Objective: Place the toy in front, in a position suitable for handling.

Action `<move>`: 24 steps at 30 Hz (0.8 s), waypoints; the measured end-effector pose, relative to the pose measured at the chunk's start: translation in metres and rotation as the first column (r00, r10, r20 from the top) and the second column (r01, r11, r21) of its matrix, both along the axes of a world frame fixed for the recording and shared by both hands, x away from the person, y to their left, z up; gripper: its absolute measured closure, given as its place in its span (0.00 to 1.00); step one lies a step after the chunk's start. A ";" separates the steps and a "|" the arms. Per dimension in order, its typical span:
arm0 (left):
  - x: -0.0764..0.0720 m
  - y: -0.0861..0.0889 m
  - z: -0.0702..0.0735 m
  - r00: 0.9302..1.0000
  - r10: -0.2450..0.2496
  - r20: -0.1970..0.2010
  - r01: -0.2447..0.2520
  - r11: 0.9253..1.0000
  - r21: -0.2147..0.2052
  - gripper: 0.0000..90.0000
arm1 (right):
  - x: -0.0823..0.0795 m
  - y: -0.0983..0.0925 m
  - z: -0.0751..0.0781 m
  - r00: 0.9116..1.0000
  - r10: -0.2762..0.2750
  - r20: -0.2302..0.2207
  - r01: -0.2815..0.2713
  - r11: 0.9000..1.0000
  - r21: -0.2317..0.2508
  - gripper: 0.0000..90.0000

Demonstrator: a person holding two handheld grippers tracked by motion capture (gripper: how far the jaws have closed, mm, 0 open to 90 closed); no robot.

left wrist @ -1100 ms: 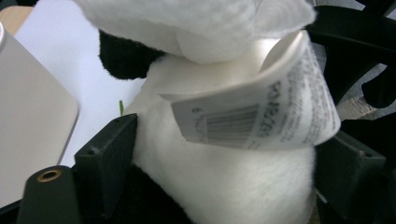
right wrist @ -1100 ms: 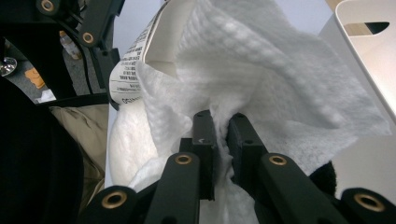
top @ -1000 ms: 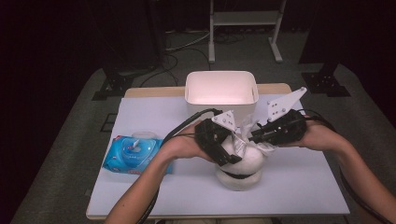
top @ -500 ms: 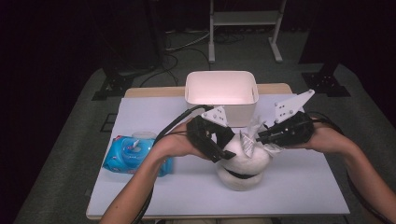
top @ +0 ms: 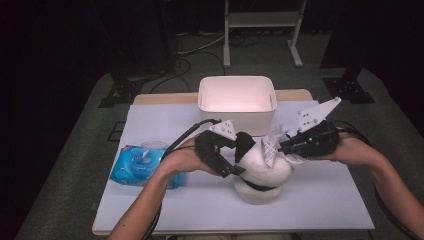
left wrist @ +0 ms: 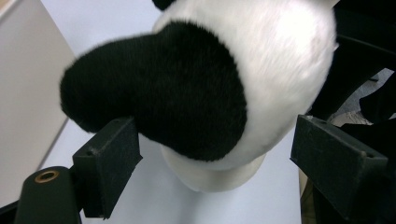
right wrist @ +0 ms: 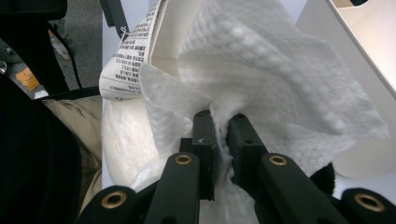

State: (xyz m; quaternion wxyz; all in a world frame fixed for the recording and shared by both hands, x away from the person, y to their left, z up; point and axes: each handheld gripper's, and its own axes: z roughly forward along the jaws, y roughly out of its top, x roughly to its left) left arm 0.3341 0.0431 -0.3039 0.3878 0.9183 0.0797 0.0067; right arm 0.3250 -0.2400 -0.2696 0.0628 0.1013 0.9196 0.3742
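Note:
A black-and-white panda plush (top: 262,172) sits at the middle of the table. My left gripper (top: 235,157) reaches in from its left, jaws open and wide apart around the toy. In the left gripper view the plush (left wrist: 210,84) lies between the jaws of that gripper (left wrist: 210,158); the left jaw touches its black part and the right jaw stands off the white fur. My right gripper (top: 280,147) is shut on a white wipe (top: 275,142) pressed onto the plush's top. The right gripper view shows this gripper (right wrist: 222,126) pinching the crumpled wipe (right wrist: 261,65) beside a printed tag (right wrist: 133,51).
A white bin (top: 255,122) stands just behind the plush. A blue pack of wipes (top: 140,162) lies at the left of the white table (top: 175,200). Dark floor and a stand's legs lie beyond the far edge.
The left gripper has shifted slightly along the plush's left side. The right gripper has moved a little to the right, with the wipe still on top of the toy.

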 end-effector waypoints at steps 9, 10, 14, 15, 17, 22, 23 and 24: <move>0.003 -0.008 -0.016 0.999 -0.022 -0.044 0.022 1.000 -0.001 0.15 | -0.003 0.000 0.000 1.000 0.007 -0.001 -0.007 1.000 0.003 0.91; 0.003 -0.010 -0.018 0.998 -0.026 -0.049 0.026 1.000 -0.001 0.14 | -0.002 0.000 0.000 1.000 0.008 0.000 -0.008 1.000 0.003 0.91; 0.002 -0.017 -0.021 0.998 -0.019 -0.064 0.017 1.000 -0.020 0.11 | -0.002 -0.001 0.000 1.000 0.018 0.005 -0.018 1.000 0.005 0.91; 0.003 -0.018 -0.021 0.998 -0.017 -0.066 0.016 1.000 -0.022 0.12 | -0.002 -0.001 0.000 1.000 0.015 0.005 -0.015 1.000 0.007 0.91; 0.003 -0.017 -0.021 0.998 -0.018 -0.062 0.016 0.999 -0.038 0.16 | -0.002 -0.001 0.000 1.000 0.014 0.006 -0.014 1.000 0.012 0.91; 0.004 -0.012 -0.013 0.998 -0.016 -0.053 0.013 0.998 -0.055 0.24 | -0.002 -0.001 0.003 1.000 0.018 0.007 -0.018 0.999 0.048 0.91; 0.003 -0.012 -0.012 0.999 -0.016 -0.051 0.014 0.999 -0.050 0.25 | -0.001 0.001 0.005 1.000 0.025 0.006 -0.025 0.998 0.057 0.91; 0.003 -0.011 -0.010 0.999 -0.017 -0.047 0.014 0.999 -0.052 0.25 | -0.001 0.002 0.006 1.000 0.024 0.010 -0.025 0.998 0.054 0.91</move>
